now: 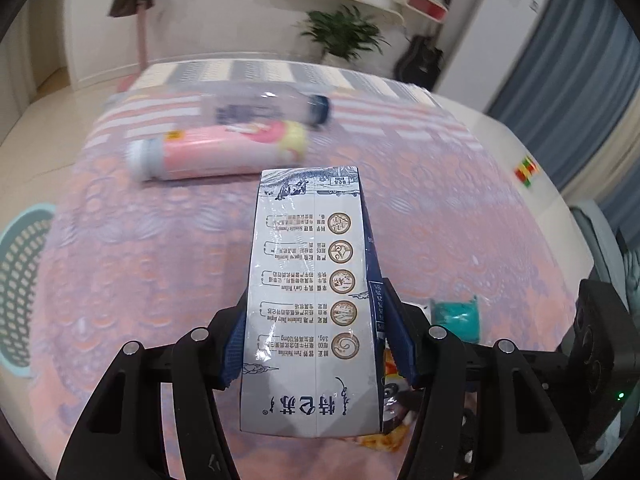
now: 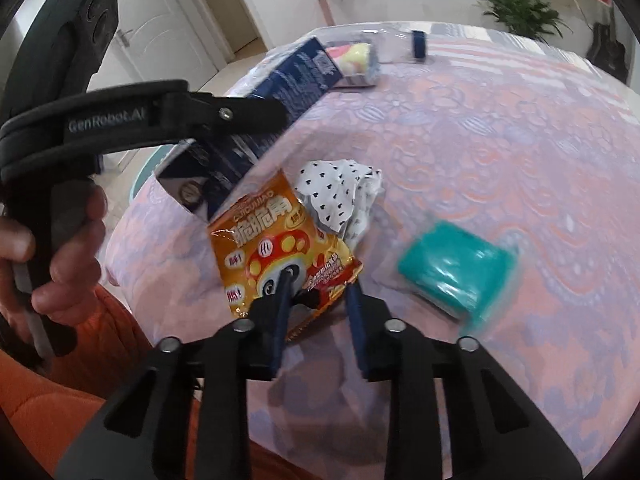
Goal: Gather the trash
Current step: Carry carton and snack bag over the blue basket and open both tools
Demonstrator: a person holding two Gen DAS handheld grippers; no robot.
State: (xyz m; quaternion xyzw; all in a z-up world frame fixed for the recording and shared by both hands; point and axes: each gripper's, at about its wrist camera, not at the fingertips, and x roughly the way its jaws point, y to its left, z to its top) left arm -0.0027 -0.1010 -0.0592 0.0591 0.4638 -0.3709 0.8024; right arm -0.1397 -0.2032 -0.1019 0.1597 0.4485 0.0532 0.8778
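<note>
My left gripper point(image 1: 316, 336) is shut on a blue and white milk carton point(image 1: 312, 300) and holds it above the table; the carton also shows in the right wrist view point(image 2: 296, 72). A pink bottle point(image 1: 216, 154) and a clear bottle point(image 1: 264, 106) lie farther back. My right gripper point(image 2: 320, 280) straddles the lower edge of an orange snack bag point(image 2: 276, 248) with its jaws a little apart. A crumpled dotted wrapper point(image 2: 340, 188) lies just behind the bag. A teal packet point(image 2: 456, 268) lies to the right.
The table wears a pink and purple patterned cloth point(image 1: 160, 248). A teal mesh basket point(image 1: 20, 280) stands off the table's left edge. A plant point(image 1: 344, 36), a guitar point(image 1: 420, 60) and a white fridge point(image 1: 504, 28) stand at the back.
</note>
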